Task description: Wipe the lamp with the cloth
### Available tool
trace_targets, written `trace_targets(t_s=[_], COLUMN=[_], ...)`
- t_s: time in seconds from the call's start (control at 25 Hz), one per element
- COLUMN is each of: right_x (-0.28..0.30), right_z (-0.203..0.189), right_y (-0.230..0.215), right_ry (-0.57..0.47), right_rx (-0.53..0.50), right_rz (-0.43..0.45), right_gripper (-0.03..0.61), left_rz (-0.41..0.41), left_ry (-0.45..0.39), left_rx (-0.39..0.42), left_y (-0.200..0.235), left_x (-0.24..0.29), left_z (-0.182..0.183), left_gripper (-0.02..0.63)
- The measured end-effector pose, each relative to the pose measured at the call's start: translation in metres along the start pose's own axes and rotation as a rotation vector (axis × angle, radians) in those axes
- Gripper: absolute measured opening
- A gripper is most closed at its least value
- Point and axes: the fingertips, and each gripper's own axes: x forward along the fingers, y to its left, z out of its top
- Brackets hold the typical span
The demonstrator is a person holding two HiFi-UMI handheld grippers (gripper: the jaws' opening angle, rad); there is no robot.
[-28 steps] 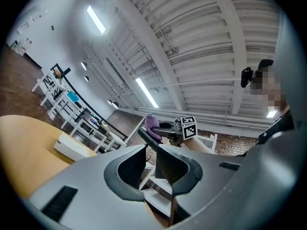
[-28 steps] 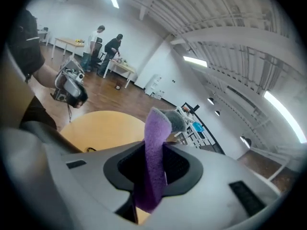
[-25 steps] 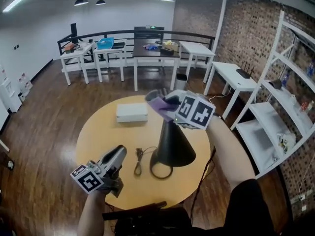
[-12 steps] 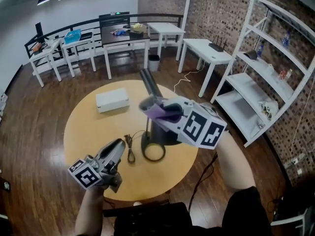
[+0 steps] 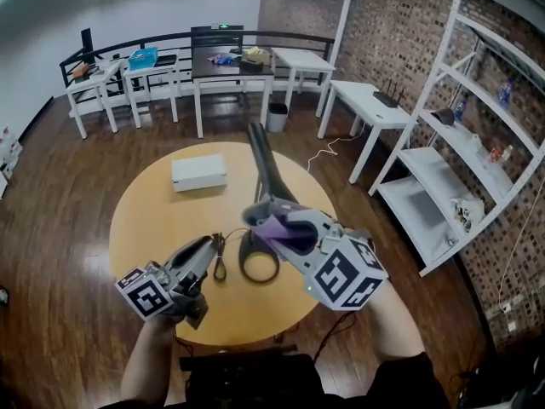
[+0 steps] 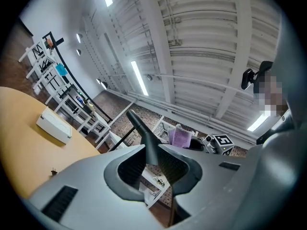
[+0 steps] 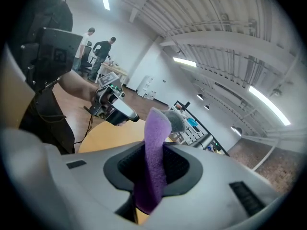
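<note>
a person's left gripper (image 5: 207, 247), marker cube toward the camera, hovers over the near edge of a round wooden table (image 5: 145, 220), its jaws drawn together on nothing. beside it, the right gripper (image 5: 262, 220) pinches a purple cloth (image 5: 289, 233) between closed jaws, the fabric standing up past the fingertips. the cloth sits at the lower part of a black lamp (image 5: 267, 170), whose shade is largely hidden behind the gripper; whether cloth and lamp touch cannot be told. the lamp stands near the middle of the table, its ring base (image 5: 242, 261) just right of the left gripper's tips, its slim stem leaning up and away. a black cord with plug (image 5: 220, 267) lies on the wood between the base and the left gripper. farther back on the table rests a white box (image 5: 199, 172), well apart from the lamp. beyond, white tables (image 5: 294, 62) stand at the far side of the room, and white shelving (image 5: 477, 135) runs along a brick wall (image 5: 400, 32).
</note>
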Motion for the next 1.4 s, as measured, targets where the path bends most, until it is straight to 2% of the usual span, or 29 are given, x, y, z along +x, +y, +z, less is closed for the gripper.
trace_targets(t_s=[0.4,0.68,0.76,0.92,1.08,1.2,1.28,1.4], right_x=[-0.014,-0.011,-0.005,0.033,0.083,0.105,0.114,0.128], right_z=[0.0,0.007,0.015,0.041,0.053,0.047,0.043,0.03], right_y=[0.025,0.023,0.01,-0.018,-0.054,-0.083,-0.102,-0.135], right_ry=[-0.019,0.037,0.057,0.123,0.24,0.366,0.439,0.563], right_rx=[-0.075,-0.032,-0.018,0.04,0.086,0.067,0.024,-0.065], right_rz=[0.035,0.01,-0.036,-0.196,-0.402,-0.552,-0.574,-0.509], right_gripper=[0.091,0.091,0.091,0.091,0.091,0.091,0.091,0.091], left_rz=[0.019,-0.067,-0.098,-0.16,-0.233,-0.278,-0.306,-0.341], left_ry=[-0.015,0.026,0.048,0.108,0.183,0.233,0.256,0.287], left_rx=[0.027,-0.026,-0.032,-0.041,-0.063,-0.087,-0.108,-0.114], left_y=[-0.015,0.008,0.018,0.05,0.08,0.1,0.11,0.118], left_x=[-0.006,0.0,0.005,0.01,0.013,0.011,0.008,0.004], left_z=[-0.009,0.0,0.004,0.024,0.051,0.067,0.075,0.083], left_gripper=[0.069,0.069,0.069,0.069,0.068,0.067,0.067,0.067])
